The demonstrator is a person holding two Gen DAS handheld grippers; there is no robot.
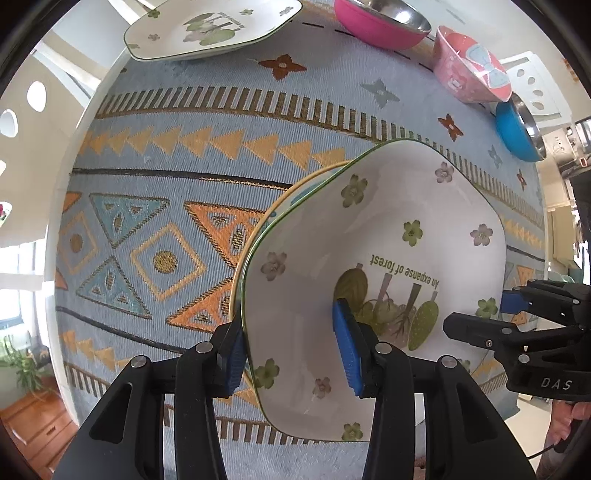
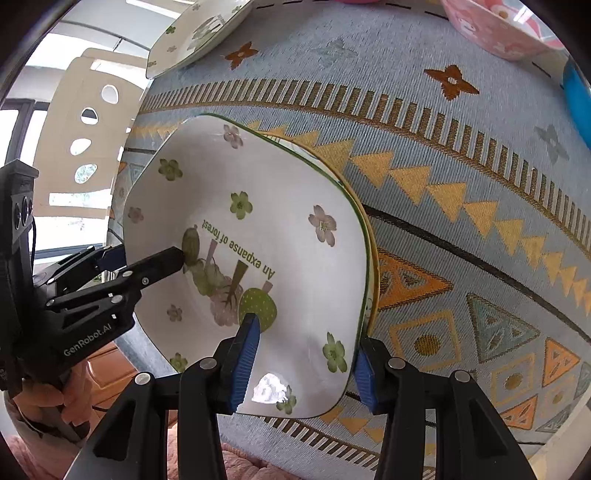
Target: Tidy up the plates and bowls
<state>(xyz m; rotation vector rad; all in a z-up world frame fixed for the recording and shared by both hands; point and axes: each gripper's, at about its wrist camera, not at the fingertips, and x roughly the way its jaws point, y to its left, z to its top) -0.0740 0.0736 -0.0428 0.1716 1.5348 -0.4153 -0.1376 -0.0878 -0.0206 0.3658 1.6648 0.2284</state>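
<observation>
While we grip the flowered plate (image 1: 388,236) on the patterned tablecloth (image 1: 155,206) with left gripper (image 1: 295,354) and right gripper (image 2: 303,362), only the left view shows pink bowl (image 1: 384,22).

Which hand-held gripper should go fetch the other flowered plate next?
Left, probably. That plate lies at the far left corner. Both the left hand-held gripper and the right one straddle the stacked plate's rim.

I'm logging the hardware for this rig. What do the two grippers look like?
Both are black linkage grippers with silver pivot pins and ribbed blue finger pads. The right gripper is marked "DAS"; the left gripper reads "GenRobot.AI", with a thin black cable on its body.
</observation>
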